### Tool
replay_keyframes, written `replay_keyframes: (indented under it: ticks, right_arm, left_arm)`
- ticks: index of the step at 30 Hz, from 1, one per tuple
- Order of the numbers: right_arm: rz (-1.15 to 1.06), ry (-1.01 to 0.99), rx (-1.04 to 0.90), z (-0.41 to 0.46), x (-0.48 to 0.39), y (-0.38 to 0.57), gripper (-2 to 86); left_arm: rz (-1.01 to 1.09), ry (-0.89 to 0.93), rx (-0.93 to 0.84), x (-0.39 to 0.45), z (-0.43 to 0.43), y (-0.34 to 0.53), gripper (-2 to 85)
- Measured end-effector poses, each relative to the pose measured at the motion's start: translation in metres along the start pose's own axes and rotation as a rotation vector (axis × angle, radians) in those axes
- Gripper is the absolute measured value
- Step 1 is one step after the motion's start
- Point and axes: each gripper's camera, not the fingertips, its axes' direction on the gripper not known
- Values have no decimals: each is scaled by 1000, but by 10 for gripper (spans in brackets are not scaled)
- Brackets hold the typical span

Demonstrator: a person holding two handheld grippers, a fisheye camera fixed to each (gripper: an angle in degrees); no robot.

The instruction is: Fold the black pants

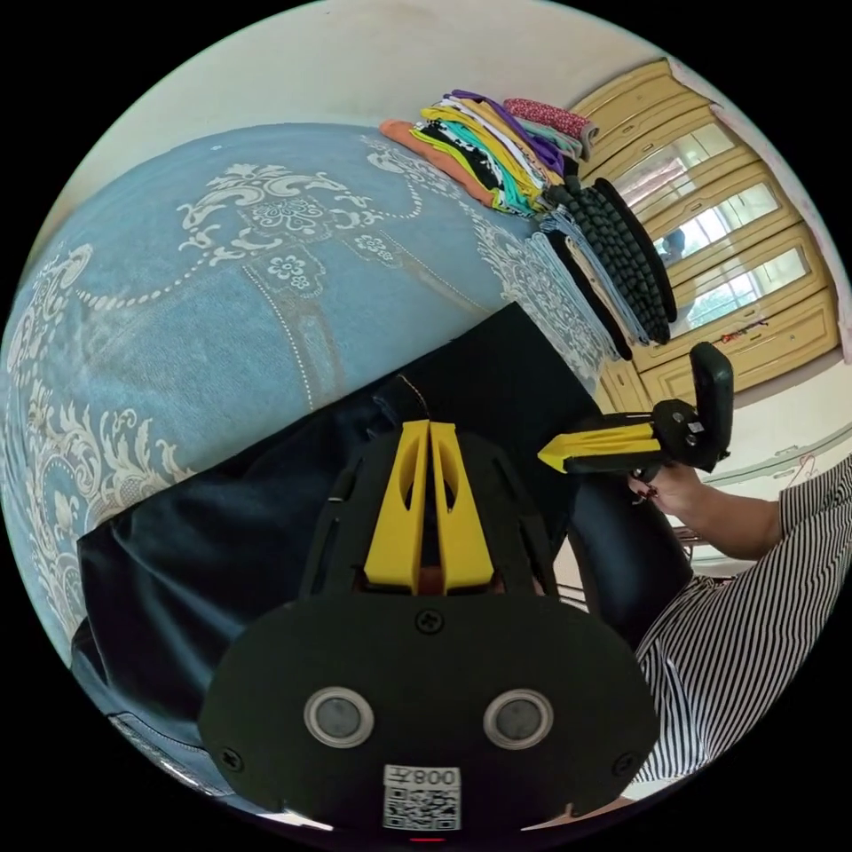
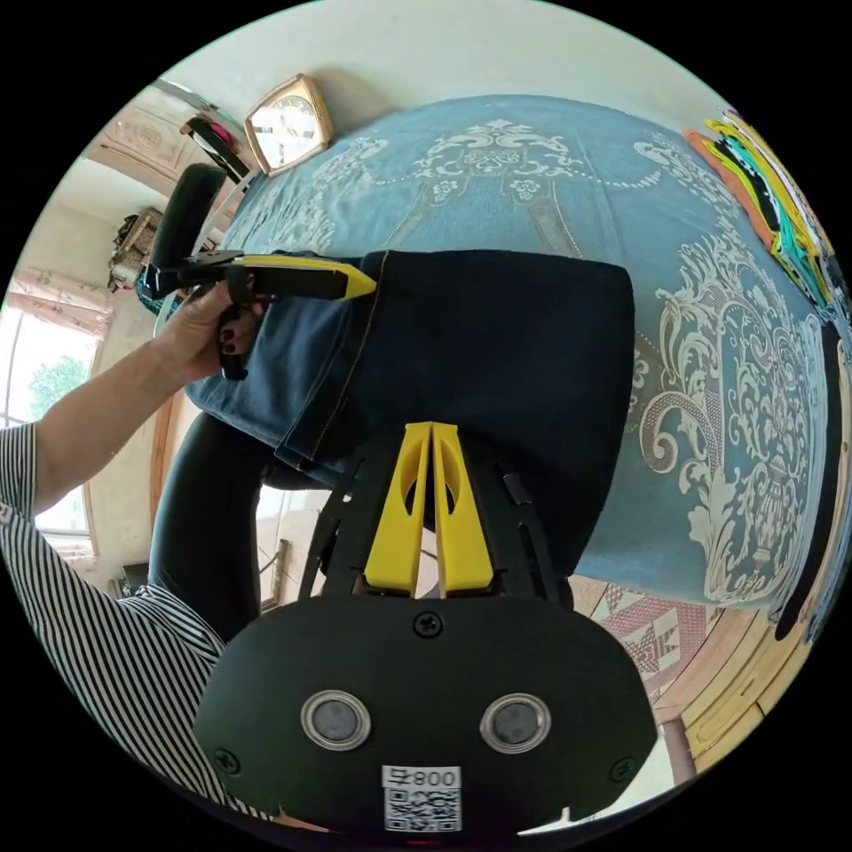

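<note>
The black pants [image 1: 266, 532] lie folded on the blue patterned bedspread [image 1: 204, 293], their near edge hanging over the bed's side. My left gripper [image 1: 429, 426] is shut, its yellow tips at a fold with orange stitching. In the right gripper view it [image 2: 368, 282] pinches the pants' [image 2: 497, 355] upper left corner, held by a hand. My right gripper [image 2: 432, 428] is shut over the dark cloth. In the left gripper view its tips [image 1: 543, 456] meet the pants' right edge.
A stack of colourful folded clothes [image 1: 497, 151] and dark folded items [image 1: 621, 257] sit at the bed's far corner. A wooden wardrobe with mirrored doors [image 1: 737, 266] stands beyond. A clock [image 2: 288, 120] leans by the wall. The person's striped sleeve [image 2: 98, 621] is close.
</note>
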Motion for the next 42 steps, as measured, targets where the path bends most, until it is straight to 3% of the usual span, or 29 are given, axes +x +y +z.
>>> replay_keyframes:
  ticks: [9,12,22,32,42]
  right_arm:
    - [-65,-15,23,12,-6,11,2]
    - [-92,-42,-88,50,-9,13,2]
    - [-209,-104,-24,66,-30,42,21]
    - [-436,87,-10,84,-65,70,67]
    - [-477,69,-10,79,-51,81,34]
  left_arm:
    - [-42,-90,25,-2,-23,18,1]
    - [-81,-47,24,-10,-27,22,1]
    - [-112,45,82,-8,-57,71,14]
    - [-271,40,87,-32,-50,96,32]
    - [-309,98,65,-47,-31,89,20]
